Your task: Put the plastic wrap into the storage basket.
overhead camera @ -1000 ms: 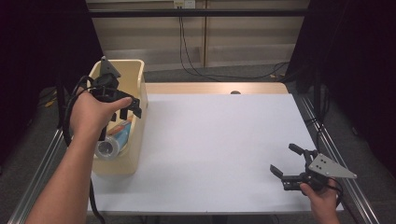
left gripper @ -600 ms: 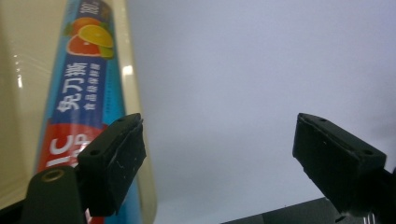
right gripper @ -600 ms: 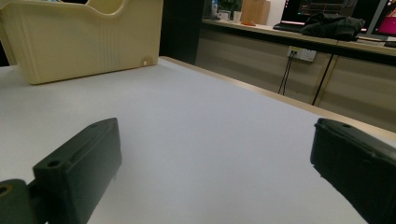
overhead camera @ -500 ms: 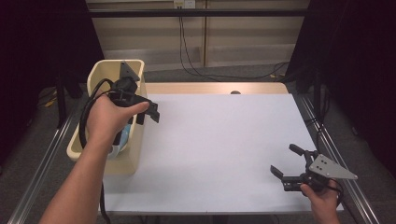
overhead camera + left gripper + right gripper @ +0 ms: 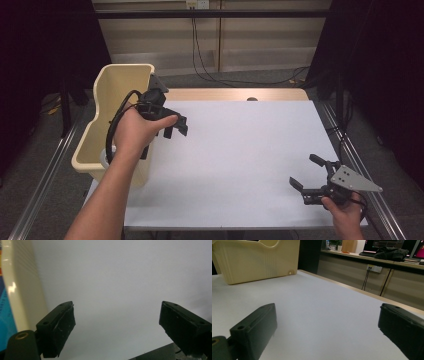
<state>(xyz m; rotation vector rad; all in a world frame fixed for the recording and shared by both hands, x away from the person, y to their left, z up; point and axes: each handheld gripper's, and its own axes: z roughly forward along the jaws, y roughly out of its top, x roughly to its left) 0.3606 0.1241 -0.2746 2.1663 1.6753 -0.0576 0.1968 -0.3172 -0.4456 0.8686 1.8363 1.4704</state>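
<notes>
The left gripper (image 5: 175,129) hangs over the white worktop (image 5: 240,150), its jaws apart, having just been opening, with nothing between them. The cream plastic rectangular bin (image 5: 107,130) stands just beside its left jaw. The right gripper (image 5: 306,174) rests low, jaws wide apart and empty, the bin well ahead.

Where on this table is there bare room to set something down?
The white table top is bare between the cream bin at its left edge and the right gripper near its front right corner. Crowding: the left gripper beside the bin.
</notes>
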